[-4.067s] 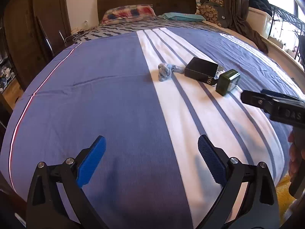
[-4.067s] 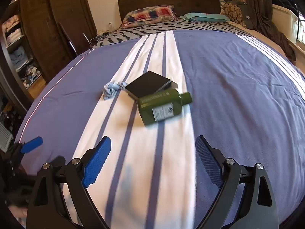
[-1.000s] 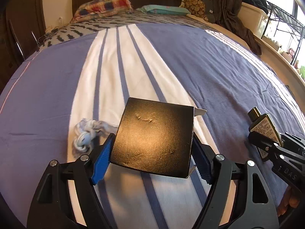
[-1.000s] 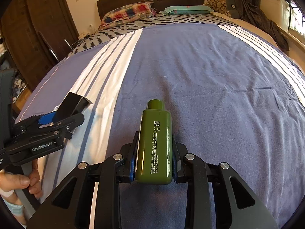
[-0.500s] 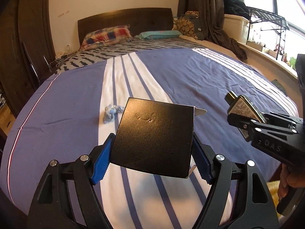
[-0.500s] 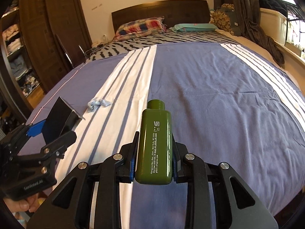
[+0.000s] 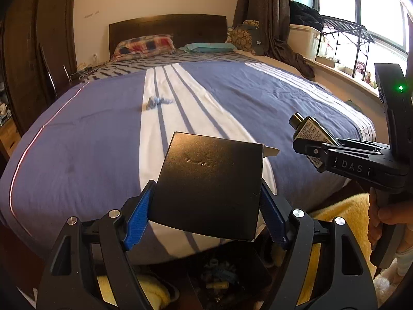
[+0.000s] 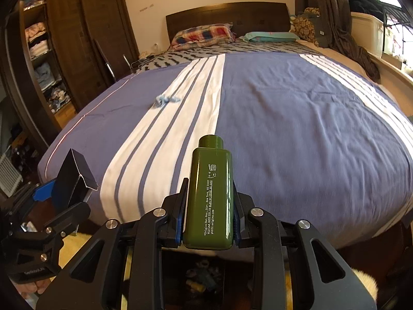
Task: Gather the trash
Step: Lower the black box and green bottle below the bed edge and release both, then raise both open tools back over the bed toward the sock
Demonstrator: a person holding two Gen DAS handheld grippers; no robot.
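Spreading across most of the room, the bed (image 8: 296, 118) carries only one stray bit now: a small crumpled blue scrap (image 8: 164, 100) lying on the white stripe, well away from both grippers.

Below the foot of the bed, a dark bin (image 7: 219, 271) sits on the floor beside a yellow rug (image 7: 346, 219), with bits of rubbish already inside (hard to make out what). It lies straight beneath both loads, so the drop looks to be downward rather than forward.

Clamped in the left gripper (image 7: 206, 206) is a flat black box (image 7: 209, 183), tilted up, its broad face to the camera. The right gripper (image 8: 209, 222) is closed on a green bottle (image 8: 210, 196), long axis pointing away along the fingers, neck toward the headboard. Either hand seems equally near the bin.
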